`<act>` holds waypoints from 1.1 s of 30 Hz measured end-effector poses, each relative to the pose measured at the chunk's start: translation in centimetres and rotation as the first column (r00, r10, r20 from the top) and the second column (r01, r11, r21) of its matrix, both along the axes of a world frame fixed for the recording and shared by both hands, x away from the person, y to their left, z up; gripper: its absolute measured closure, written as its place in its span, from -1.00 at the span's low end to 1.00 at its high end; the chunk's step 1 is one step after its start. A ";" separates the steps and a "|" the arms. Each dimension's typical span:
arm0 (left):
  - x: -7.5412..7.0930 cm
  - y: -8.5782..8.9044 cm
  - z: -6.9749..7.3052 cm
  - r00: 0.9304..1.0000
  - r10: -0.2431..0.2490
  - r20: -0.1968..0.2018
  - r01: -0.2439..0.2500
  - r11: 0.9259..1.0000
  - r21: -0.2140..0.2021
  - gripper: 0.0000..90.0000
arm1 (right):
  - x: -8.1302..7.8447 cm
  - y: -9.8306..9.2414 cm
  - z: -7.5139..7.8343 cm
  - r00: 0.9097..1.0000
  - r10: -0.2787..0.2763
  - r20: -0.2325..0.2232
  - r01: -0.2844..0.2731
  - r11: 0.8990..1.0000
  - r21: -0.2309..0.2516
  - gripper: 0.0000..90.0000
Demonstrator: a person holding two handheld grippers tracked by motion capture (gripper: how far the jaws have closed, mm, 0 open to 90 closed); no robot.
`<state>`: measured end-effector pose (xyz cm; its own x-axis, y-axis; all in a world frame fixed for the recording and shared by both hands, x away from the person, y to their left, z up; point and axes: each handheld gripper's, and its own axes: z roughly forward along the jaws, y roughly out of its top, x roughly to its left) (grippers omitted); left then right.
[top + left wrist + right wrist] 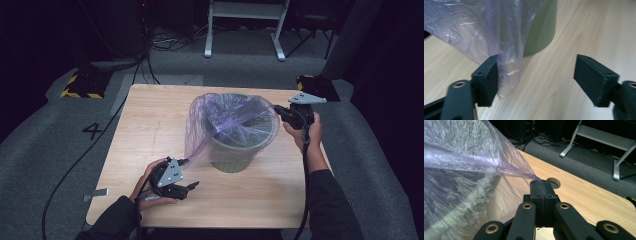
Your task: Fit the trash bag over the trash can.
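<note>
Right gripper [541, 183] is clenched on the one purple bin bag [220, 125] draped over one green bin [235, 157], while left gripper [536, 75] hangs released, bag edge brushing one pad.

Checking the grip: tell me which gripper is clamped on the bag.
The right gripper, jaws shut on the bag edge. The left gripper stands open, the bag beside one jaw.

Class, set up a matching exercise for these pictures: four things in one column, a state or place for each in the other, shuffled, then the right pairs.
Things:
1. left tongs
2. right tongs
3. plastic bag
4. green bin

States:
A. stands on the wooden table
B. shut on the bag's edge
C. jaws wide apart
D. draped over the bin's rim

Pairs: 1-C, 2-B, 3-D, 4-A
</note>
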<state>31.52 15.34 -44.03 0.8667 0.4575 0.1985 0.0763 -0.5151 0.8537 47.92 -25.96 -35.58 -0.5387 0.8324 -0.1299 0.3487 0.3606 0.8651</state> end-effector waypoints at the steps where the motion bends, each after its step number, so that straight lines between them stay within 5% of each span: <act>1: -0.4 0.2 0.4 1.000 -0.011 0.008 0.011 1.000 -0.015 -0.54 | -0.1 0.0 0.1 1.000 0.000 0.002 0.000 1.000 -0.001 1.00; 5: -1.4 0.9 0.9 1.000 -0.003 0.026 0.003 1.000 -0.008 -0.57 | -0.3 0.2 0.4 1.000 0.002 0.016 -0.002 1.000 -0.002 1.00; 9: -0.9 2.3 -0.3 0.998 0.053 -0.028 -0.054 0.999 -0.004 -0.57 | -0.5 0.2 0.6 1.000 -0.004 0.025 0.004 1.000 -0.005 1.00; 13: -0.7 3.3 -0.3 0.994 0.075 -0.079 -0.080 0.995 -0.063 -0.62 | -0.6 -0.2 0.7 0.999 -0.016 0.034 0.016 1.000 0.004 0.99; 18: -1.3 2.4 2.0 0.998 0.057 -0.015 -0.058 0.991 -0.117 -0.63 | -1.0 -0.1 1.1 0.999 -0.004 0.053 0.005 1.000 -0.004 0.99; 23: -0.1 2.0 4.7 0.994 0.106 0.035 -0.097 0.976 -0.197 -0.62 | -1.3 0.3 1.1 0.998 0.010 0.057 -0.009 1.000 -0.022 0.99; 26: 0.8 1.1 6.2 0.990 0.120 0.068 -0.103 0.972 -0.210 -0.60 | -1.3 0.4 1.1 0.998 0.014 0.057 -0.012 1.000 -0.024 0.99; 33: 3.3 -1.2 8.5 0.996 0.078 0.044 -0.065 0.966 -0.252 -0.55 | -1.2 0.4 1.1 0.998 0.014 0.055 -0.013 1.000 -0.019 0.97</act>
